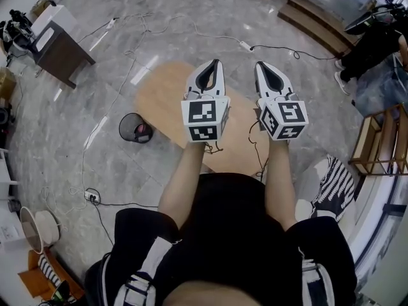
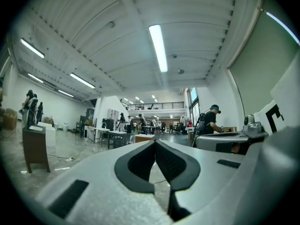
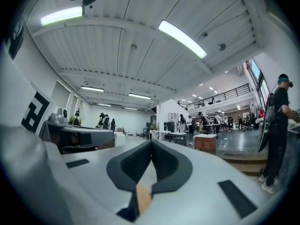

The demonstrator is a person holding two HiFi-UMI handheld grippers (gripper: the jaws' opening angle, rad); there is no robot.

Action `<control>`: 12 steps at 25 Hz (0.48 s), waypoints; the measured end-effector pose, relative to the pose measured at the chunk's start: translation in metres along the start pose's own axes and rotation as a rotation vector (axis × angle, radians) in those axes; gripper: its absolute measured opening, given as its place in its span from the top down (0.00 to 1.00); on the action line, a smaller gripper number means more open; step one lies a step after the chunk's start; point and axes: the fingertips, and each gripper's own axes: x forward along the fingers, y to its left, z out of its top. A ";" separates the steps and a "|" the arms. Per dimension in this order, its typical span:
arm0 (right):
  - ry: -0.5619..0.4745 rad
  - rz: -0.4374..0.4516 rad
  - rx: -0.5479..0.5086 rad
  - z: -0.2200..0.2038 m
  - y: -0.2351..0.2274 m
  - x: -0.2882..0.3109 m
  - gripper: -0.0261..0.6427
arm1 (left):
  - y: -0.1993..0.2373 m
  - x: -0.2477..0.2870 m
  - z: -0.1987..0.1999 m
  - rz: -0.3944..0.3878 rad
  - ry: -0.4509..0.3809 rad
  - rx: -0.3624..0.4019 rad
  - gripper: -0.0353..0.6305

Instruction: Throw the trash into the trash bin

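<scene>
In the head view, a black mesh trash bin (image 1: 134, 127) stands on the floor left of a low wooden table (image 1: 164, 93); something reddish (image 1: 143, 131) lies inside it. I hold both grippers up and level over the table, side by side. The left gripper (image 1: 215, 63) is shut, its tips meeting with nothing between them; its own view shows the left gripper (image 2: 153, 142) pointing across the hall. The right gripper (image 1: 259, 64) is also shut and empty, and the right gripper (image 3: 151, 142) looks out level at the room. Neither gripper view shows the bin.
Cables (image 1: 115, 88) trail over the marble floor, with a socket strip (image 1: 92, 196) at the left. A dark cabinet (image 1: 60, 53) stands far left, a wooden shelf (image 1: 382, 142) at the right, and a person (image 1: 373, 43) at the upper right. A striped cloth (image 1: 335, 187) lies by my right leg.
</scene>
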 end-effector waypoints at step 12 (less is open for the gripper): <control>-0.033 -0.011 0.000 0.015 -0.010 -0.009 0.94 | -0.010 0.007 0.014 -0.008 -0.024 0.035 0.94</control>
